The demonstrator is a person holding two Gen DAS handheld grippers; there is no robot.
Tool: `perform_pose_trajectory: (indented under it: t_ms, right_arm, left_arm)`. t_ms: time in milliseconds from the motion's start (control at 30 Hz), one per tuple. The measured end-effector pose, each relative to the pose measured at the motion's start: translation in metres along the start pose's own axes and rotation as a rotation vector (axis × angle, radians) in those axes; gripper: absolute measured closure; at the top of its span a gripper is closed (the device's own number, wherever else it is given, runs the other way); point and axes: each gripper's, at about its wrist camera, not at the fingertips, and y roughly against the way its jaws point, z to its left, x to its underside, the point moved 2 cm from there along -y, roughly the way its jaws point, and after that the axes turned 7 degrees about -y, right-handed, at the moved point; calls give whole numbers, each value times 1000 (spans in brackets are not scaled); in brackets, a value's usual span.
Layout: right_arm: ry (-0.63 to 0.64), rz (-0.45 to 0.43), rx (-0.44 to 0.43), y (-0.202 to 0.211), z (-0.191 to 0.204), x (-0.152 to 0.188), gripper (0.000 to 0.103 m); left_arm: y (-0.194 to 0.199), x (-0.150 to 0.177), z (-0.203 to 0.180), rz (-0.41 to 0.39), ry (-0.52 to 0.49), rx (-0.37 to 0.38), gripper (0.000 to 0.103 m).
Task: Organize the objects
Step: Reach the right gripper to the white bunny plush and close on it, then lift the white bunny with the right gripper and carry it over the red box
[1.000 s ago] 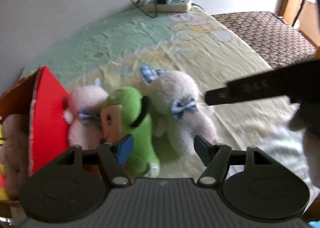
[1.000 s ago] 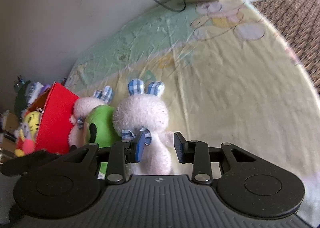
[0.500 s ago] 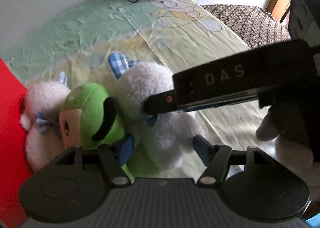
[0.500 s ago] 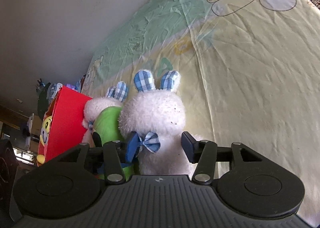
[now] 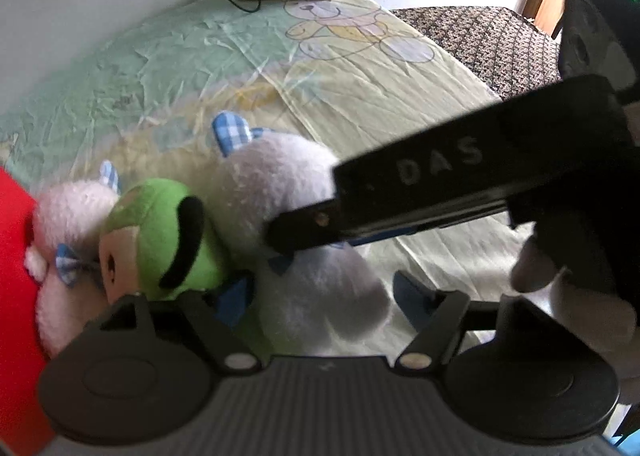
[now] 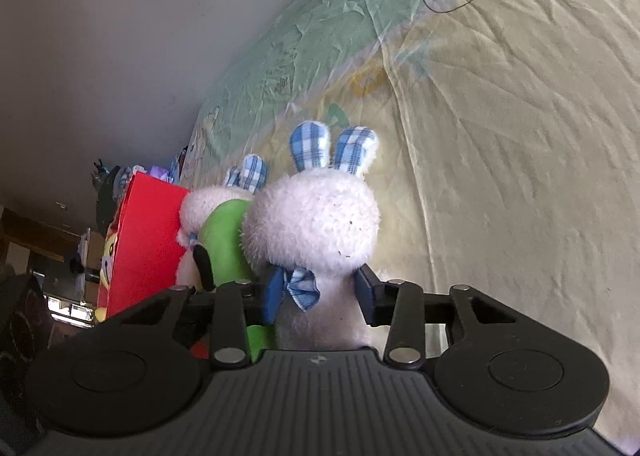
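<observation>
Both wrist cams close, shared white bunny (image 5: 288, 192)
</observation>
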Motion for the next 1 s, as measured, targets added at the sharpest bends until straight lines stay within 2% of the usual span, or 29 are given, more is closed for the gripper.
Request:
perform_pose_trajectory:
  t_ms: [100, 200, 367, 567, 767, 1000]
  right_arm:
    - [1, 0, 13, 10, -1, 7, 63]
    - [4, -6, 28, 20, -3, 14, 63]
    - [1, -14, 57, 37, -8, 32, 63]
    - [-7, -50, 58, 58, -4, 56, 63]
    - [25, -81, 37, 72, 14, 72, 63]
    - [98, -105, -7, 74, 49, 79, 63]
  left_arm:
    - [4, 2, 0, 3, 5, 22, 38]
    - [10, 4, -10, -1, 1, 51, 39]
    - [25, 13, -36, -15, -61, 80, 42]
    - [48, 21, -55, -50, -106, 112, 44]
    - [74, 30, -61, -105, -114, 109, 44]
    - [113, 40, -51, -186, -77, 67, 44]
